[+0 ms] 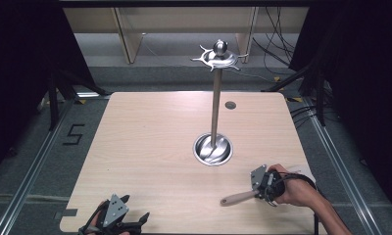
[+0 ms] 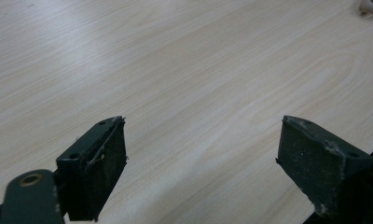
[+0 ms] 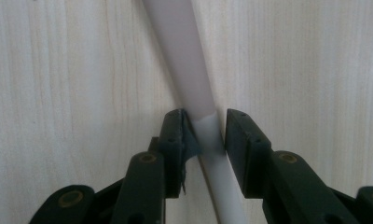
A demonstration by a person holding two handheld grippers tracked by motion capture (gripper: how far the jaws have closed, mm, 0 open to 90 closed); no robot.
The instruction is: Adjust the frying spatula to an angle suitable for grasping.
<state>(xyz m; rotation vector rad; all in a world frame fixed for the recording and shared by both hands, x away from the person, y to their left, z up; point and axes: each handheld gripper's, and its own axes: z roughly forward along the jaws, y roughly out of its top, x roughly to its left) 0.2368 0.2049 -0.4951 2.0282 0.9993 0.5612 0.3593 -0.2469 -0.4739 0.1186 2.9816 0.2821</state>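
A: We have the pale wooden worktop before us, and toward its far middle stands the tall metal stand: a round dish base, a thin upright pole, and a ring of curved hooks under a ball at the top.

B: Yes, and our spatula lies flat on the worktop near the front right corner, in front of the stand's base and well apart from it. Its wooden handle end points left, toward the middle of the worktop.

A: Our right hand-held gripper is over its other end. In the right gripper view, the pale shaft runs up between the two black jaws, which stand close on either side of it. The left pad touches the shaft; on the right we cannot tell whether a thin gap remains.

B: And our left hand-held gripper sits at the front left edge of the worktop. In the left gripper view, its jaws stand wide apart over bare wood, with nothing between them.
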